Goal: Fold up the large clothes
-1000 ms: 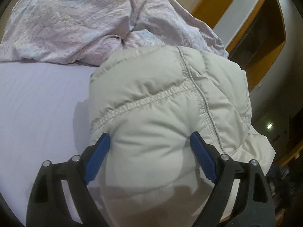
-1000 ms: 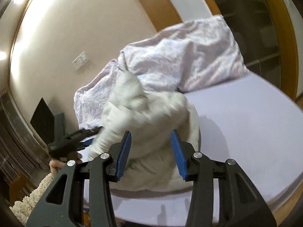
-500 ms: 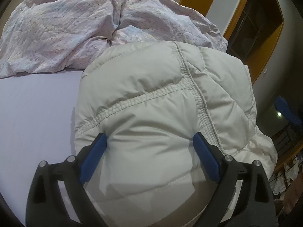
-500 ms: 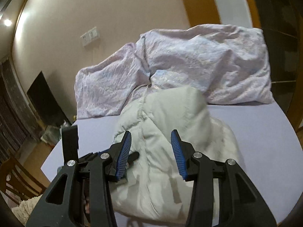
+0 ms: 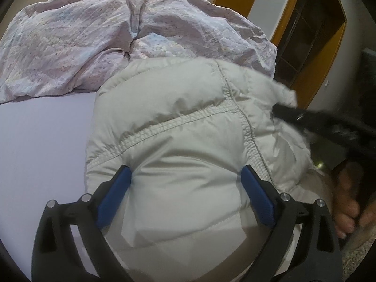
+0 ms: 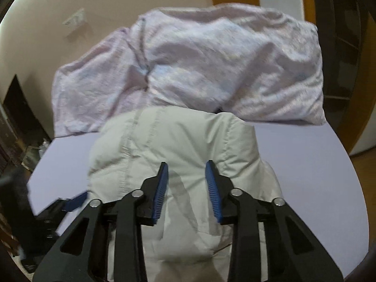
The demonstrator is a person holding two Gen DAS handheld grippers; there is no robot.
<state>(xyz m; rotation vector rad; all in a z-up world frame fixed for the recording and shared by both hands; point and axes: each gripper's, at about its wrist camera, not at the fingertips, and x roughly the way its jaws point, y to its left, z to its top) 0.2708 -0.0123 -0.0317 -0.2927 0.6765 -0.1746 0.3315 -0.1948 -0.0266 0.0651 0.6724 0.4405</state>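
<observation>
The cream quilted down jacket (image 5: 178,145) lies bundled on the pale lilac bed sheet (image 5: 42,141), its far edge touching the crumpled pink-and-blue patterned duvet (image 5: 94,35) heaped at the head of the bed. Over the last second the left gripper (image 5: 185,195) has opened its jaws wider; its blue pads now stand wide at either side of a padded panel, and they look to flank it rather than pinch it. The right gripper (image 6: 186,188) has swung round from the side of the bundle to face it squarely, and its jaws have just been closing to a narrow gap above the jacket's near fold; fabric shows between the pads, though from this angle I cannot tell whether they press on it. In the left wrist view the right tool shows as a dark blur over the jacket's right edge, with the person's hand (image 5: 347,206) on its grip. The fold looks to have been laid over and let go by the left, so the bundle likely needs pressing flat or one more fold. Behind the bed stand a cream wall with a switch plate (image 6: 74,20) and an orange-framed wooden alcove (image 5: 312,35).
</observation>
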